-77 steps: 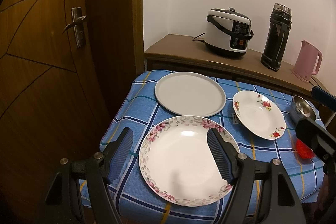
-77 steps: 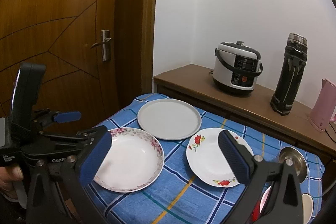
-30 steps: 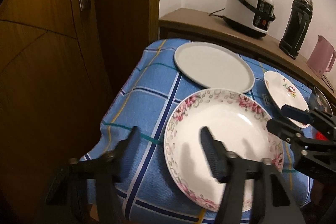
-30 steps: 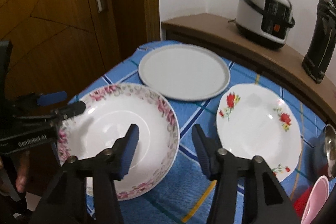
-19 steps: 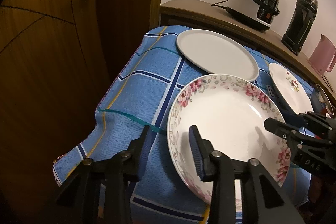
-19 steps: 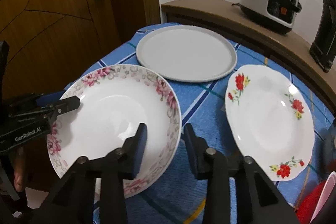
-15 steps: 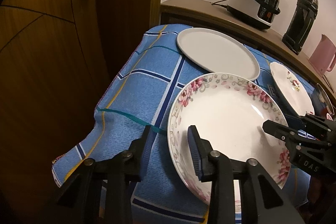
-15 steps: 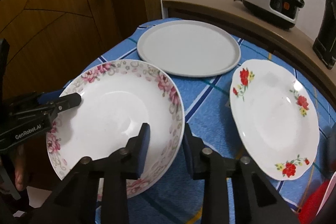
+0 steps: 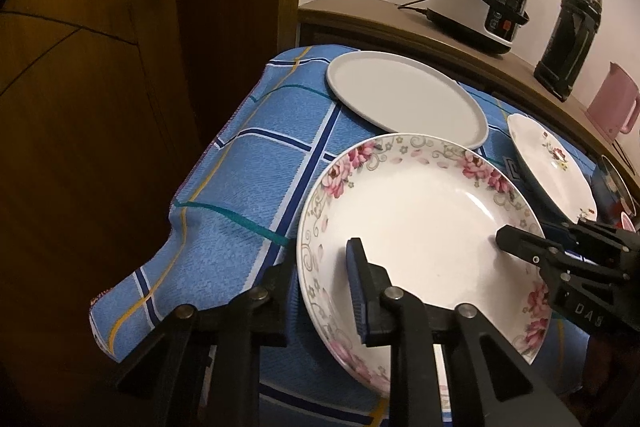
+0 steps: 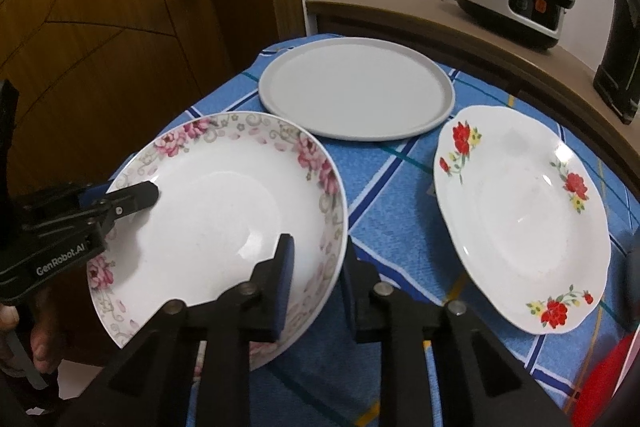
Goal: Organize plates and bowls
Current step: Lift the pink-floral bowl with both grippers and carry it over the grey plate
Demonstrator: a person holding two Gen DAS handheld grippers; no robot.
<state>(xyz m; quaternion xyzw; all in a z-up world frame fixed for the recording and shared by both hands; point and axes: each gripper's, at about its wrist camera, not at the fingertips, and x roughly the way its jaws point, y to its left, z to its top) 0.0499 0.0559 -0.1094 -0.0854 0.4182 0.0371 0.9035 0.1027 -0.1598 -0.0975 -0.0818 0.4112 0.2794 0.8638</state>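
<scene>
Holding: both grippers pinch the rim of the pink-flower bowl (image 9: 420, 227), one on each side.
Left gripper (image 9: 320, 291): its fingers are clamped on the bowl's left rim, one inside, one outside.
Right gripper (image 10: 316, 275): its fingers are clamped on the bowl's right rim the same way.
Where the bowl is: at the near left of the blue checked cloth (image 9: 248, 179). I cannot tell if it is touching the cloth.
Count: one pink-flower bowl, one grey plate (image 10: 356, 91), one red-flower plate (image 10: 520, 223), two grippers.
Grey plate: far side of the cloth, just behind the bowl.
Red-flower plate: to the right of the bowl, apart from it.
Only the left view shows: a pink kettle (image 9: 612, 103) and the whole black flask (image 9: 568, 39) on the wooden shelf (image 9: 360, 11).
Only the right view shows: the red flowers clearly.
Both views show: the rice cooker (image 9: 480, 15).
Change: a moment ago both grippers were wide open and away from the bowl; now they have closed on its rim.
</scene>
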